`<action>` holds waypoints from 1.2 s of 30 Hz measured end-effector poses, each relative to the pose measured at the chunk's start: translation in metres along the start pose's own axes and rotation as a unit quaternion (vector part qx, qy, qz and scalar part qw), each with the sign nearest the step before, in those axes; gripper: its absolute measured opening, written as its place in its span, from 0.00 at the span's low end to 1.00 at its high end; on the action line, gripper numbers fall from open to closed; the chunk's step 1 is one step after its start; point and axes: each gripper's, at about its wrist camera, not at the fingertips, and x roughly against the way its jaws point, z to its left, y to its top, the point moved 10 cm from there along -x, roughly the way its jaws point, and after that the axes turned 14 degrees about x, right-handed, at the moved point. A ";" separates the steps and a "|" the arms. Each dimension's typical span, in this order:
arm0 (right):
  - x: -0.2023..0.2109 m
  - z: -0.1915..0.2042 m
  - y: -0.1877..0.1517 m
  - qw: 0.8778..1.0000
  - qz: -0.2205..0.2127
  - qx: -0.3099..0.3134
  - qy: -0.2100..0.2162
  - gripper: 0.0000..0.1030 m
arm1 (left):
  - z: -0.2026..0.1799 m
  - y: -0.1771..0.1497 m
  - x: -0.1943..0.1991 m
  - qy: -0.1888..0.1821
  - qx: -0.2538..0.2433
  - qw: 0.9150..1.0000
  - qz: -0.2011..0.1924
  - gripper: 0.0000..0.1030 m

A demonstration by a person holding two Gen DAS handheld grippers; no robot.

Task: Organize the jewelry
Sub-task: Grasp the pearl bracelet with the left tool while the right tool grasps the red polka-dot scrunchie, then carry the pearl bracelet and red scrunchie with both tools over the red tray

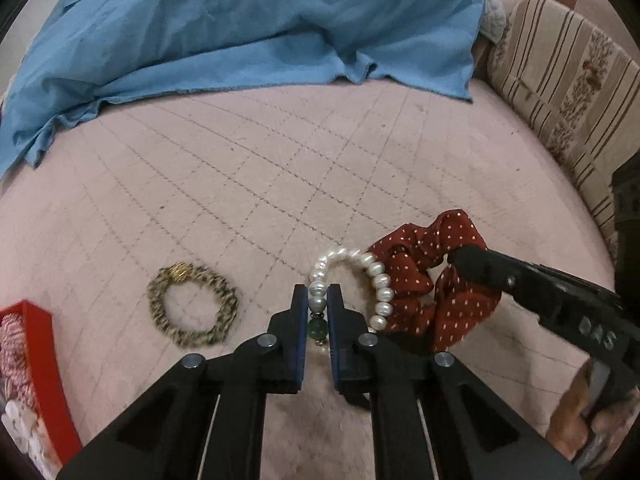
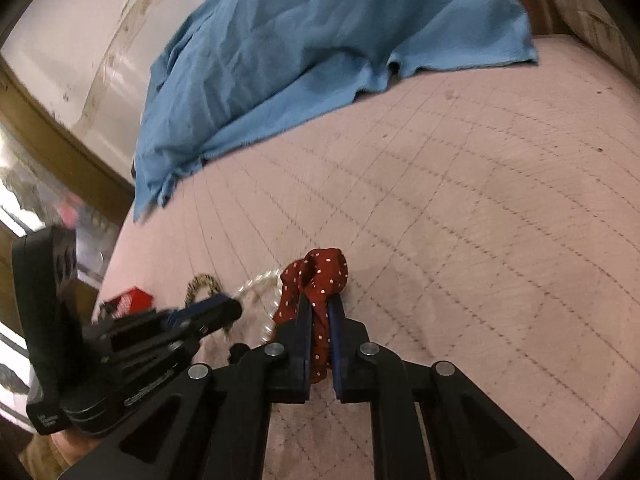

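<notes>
This is a home, most likely a bedroom or sitting room; the work surface is a pink quilted mattress point(image 1: 280, 168) with stitched squares, not a workbench; a crumpled blue cloth point(image 1: 240, 28) lies across its far side; a cushion point(image 1: 560, 92) with beige stripes and a floral pattern stands along the right edge; in the right wrist view a pale, stained wall point(image 2: 80, 40) and a brown wooden frame point(image 2: 60, 140) show beyond the bed; soft furnishings everywhere point to a lived-in house.

Pink quilted bed point(image 1: 280, 168): blue cloth point(image 1: 240, 20), bracelets, scrunchie, red box.
</notes>
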 end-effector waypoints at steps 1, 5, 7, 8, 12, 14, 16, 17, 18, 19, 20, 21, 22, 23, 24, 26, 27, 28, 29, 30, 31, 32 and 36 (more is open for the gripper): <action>0.003 0.000 0.001 1.000 -0.003 -0.002 -0.001 0.08 | 0.000 -0.001 0.008 -0.004 0.003 1.000 -0.004 0.09; 0.017 0.007 0.005 1.000 -0.020 0.000 -0.001 0.08 | 0.001 -0.006 0.041 -0.014 0.019 1.000 -0.019 0.09; 0.023 0.010 0.005 1.000 -0.025 0.002 -0.002 0.08 | 0.002 -0.009 0.058 -0.020 0.026 0.999 -0.029 0.09; 0.026 0.012 0.004 1.000 -0.027 0.004 -0.004 0.08 | 0.002 -0.010 0.066 -0.025 0.029 0.999 -0.034 0.09; 0.039 0.018 0.000 0.999 -0.037 0.015 -0.022 0.08 | 0.006 -0.021 0.105 -0.045 0.044 0.996 -0.056 0.09; 0.045 0.021 -0.002 0.999 -0.043 0.016 -0.026 0.08 | 0.009 -0.027 0.120 -0.054 0.051 0.995 -0.062 0.09; 0.052 0.023 -0.004 0.998 -0.049 0.019 -0.032 0.08 | 0.014 -0.033 0.137 -0.063 0.059 0.994 -0.069 0.09; 0.056 0.025 -0.005 0.998 -0.052 0.022 -0.034 0.08 | 0.016 -0.036 0.143 -0.066 0.062 0.993 -0.072 0.09; 0.058 0.027 -0.006 0.998 -0.055 0.025 -0.036 0.08 | 0.019 -0.039 0.151 -0.068 0.065 0.993 -0.076 0.09; 0.060 0.029 -0.007 0.997 -0.056 0.028 -0.036 0.08 | 0.022 -0.042 0.159 -0.069 0.068 0.992 -0.082 0.09; 0.063 0.032 -0.009 0.997 -0.058 0.032 -0.039 0.08 | 0.024 -0.045 0.166 -0.069 0.070 0.991 -0.087 0.09; 0.065 0.034 -0.010 0.997 -0.059 0.034 -0.041 0.08 | 0.027 -0.047 0.174 -0.070 0.071 0.991 -0.093 0.09; 0.066 0.035 -0.011 0.997 -0.060 0.035 -0.042 0.08 | 0.031 -0.050 0.181 -0.071 0.072 0.990 -0.099 0.09; 0.068 0.037 -0.013 0.997 -0.062 0.037 -0.043 0.08 | 0.034 -0.053 0.188 -0.071 0.073 0.989 -0.105 0.09; 0.069 0.038 -0.014 0.996 -0.062 0.038 -0.043 0.08 | 0.040 -0.056 0.197 -0.069 0.073 0.989 -0.112 0.09; 0.070 0.042 -0.016 0.996 -0.062 0.041 -0.048 0.08 | 0.050 -0.060 0.208 -0.064 0.074 0.988 -0.122 0.09; 0.070 0.044 -0.018 0.996 -0.062 0.043 -0.051 0.08 | 0.056 -0.062 0.213 -0.061 0.075 0.987 -0.126 0.09; 0.071 0.045 -0.020 0.996 -0.061 0.043 -0.052 0.08 | 0.063 -0.065 0.219 -0.057 0.077 0.987 -0.132 0.09; 0.071 0.047 -0.022 0.996 -0.060 0.043 -0.052 0.08 | 0.071 -0.068 0.226 -0.053 0.080 0.986 -0.140 0.09; 0.071 0.049 -0.025 0.996 -0.059 0.043 -0.051 0.08 | 0.079 -0.070 0.232 -0.050 0.084 0.984 -0.146 0.09; 0.071 0.051 -0.028 0.996 -0.058 0.043 -0.050 0.08 | 0.086 -0.072 0.236 -0.048 0.088 0.983 -0.151 0.09; 0.072 0.054 -0.031 0.996 -0.057 0.045 -0.050 0.08 | 0.092 -0.074 0.242 -0.045 0.092 0.982 -0.157 0.09; 0.071 0.068 -0.045 0.996 -0.051 0.055 -0.049 0.08 | 0.127 -0.082 0.259 -0.037 0.116 0.977 -0.175 0.09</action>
